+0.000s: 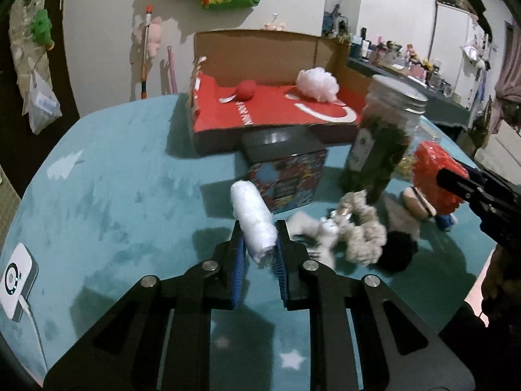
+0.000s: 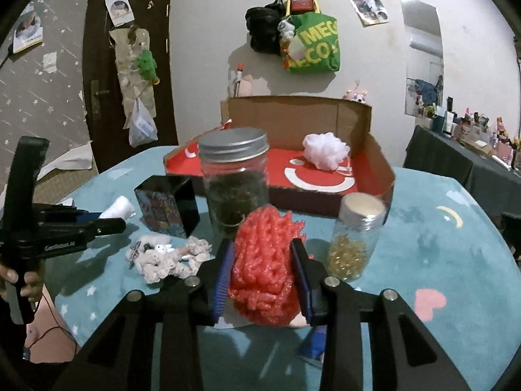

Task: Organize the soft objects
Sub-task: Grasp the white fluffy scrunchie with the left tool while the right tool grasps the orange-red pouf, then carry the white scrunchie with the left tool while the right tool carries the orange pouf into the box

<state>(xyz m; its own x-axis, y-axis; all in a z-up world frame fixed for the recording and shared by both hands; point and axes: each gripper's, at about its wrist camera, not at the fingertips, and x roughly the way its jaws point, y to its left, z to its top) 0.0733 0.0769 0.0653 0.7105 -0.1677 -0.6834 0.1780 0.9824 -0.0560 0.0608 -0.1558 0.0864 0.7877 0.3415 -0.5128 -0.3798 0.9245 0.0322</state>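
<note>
My left gripper is shut on a rolled white cloth, held above the teal table; it also shows in the right wrist view. My right gripper is shut on a red frilly doll, seen from the left wrist. A cardboard box with a red floor stands at the back and holds a red ball and a white mesh puff, the puff also showing in the right wrist view. A beige fluffy scrunchie and small plush bits lie on the table.
A tall glass jar with a metal lid, a smaller jar of gold bits and a colourful tin stand in front of the box. A white device with a cable sits at the table's left edge. A black fuzzy thing lies by the scrunchie.
</note>
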